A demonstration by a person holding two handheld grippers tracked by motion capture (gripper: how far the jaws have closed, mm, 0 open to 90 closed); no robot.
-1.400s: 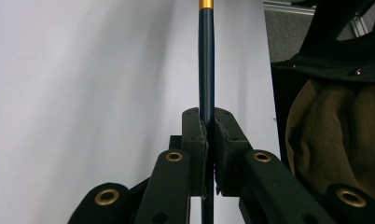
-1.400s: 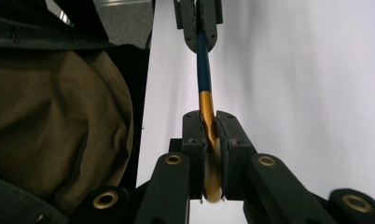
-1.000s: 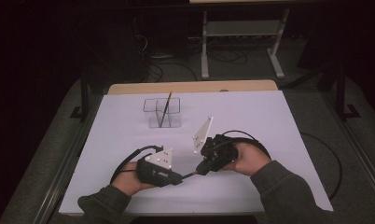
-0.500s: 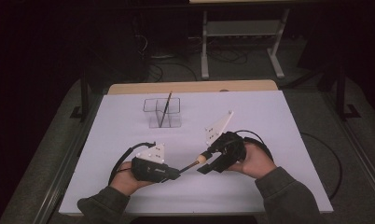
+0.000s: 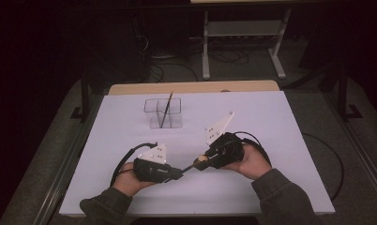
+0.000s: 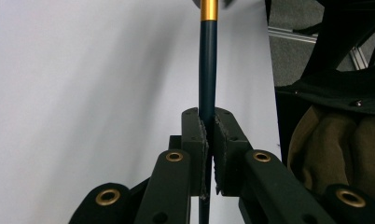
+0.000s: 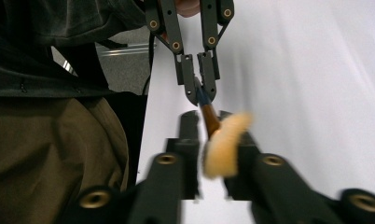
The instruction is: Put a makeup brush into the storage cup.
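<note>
Black pads of the left gripper [image 6: 206, 140] were pinched tight on the dark handle of a brush [image 6: 207, 70], which ran straight out from the jaws toward its gold ferrule. At the other end, the right gripper [image 7: 209, 140] had just been closing, and its jaws stood narrow around the brush's tan bristle head [image 7: 225, 142], which bulged out between them, so it appeared to be gripped there. From the high view, the brush spanned the gap between the two grippers, low over the white table [image 5: 280, 122], near the person's edge of it. Farther back stood a clear organizer [image 5: 164, 112] with a dark stick leaning in it. To pass the brush across well, one gripper should probably let go only once the other's hold was firm, and a grip on the ferrule rather than the soft bristles would likely slip less.
</note>
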